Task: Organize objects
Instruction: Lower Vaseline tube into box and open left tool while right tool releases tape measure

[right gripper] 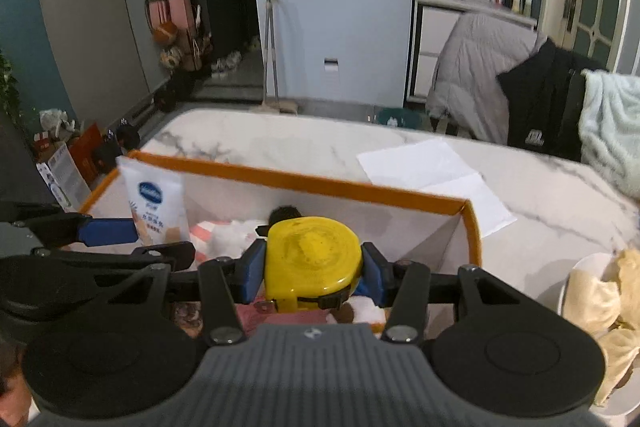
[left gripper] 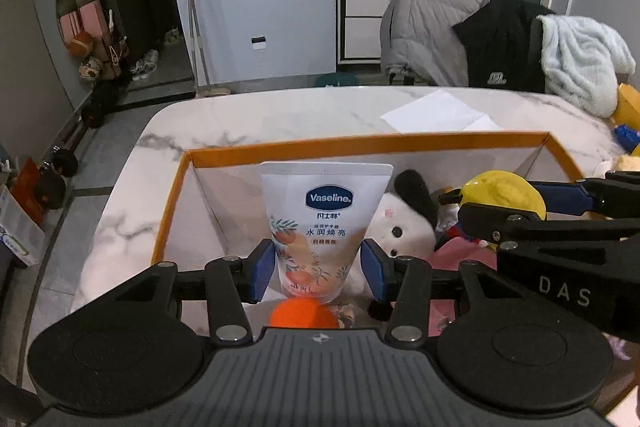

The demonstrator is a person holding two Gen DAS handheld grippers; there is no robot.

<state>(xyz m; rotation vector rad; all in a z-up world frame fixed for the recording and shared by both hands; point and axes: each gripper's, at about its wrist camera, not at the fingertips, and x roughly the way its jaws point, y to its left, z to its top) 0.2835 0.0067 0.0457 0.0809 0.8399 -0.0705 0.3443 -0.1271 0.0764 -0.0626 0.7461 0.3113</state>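
Left gripper (left gripper: pixel 319 269) clasps a Vaseline tube (left gripper: pixel 322 223), right gripper (right gripper: pixel 313 275) clasps a yellow tape measure (right gripper: pixel 314 263), both over the orange-rimmed box (left gripper: pixel 360 143)

Blue pads press both sides of the tube's lower half; it stands upright with its orange cap (left gripper: pixel 303 314) pointing down, inside the box near the left wall. Just to its right a white plush toy (left gripper: pixel 400 227) with black ears lies on the box floor beside something pink. The tape measure is pinched at its sides, held above the toy. The box rests on a marble table (left gripper: pixel 248 115), where white paper sheets (right gripper: pixel 432 175) lie beyond the far rim
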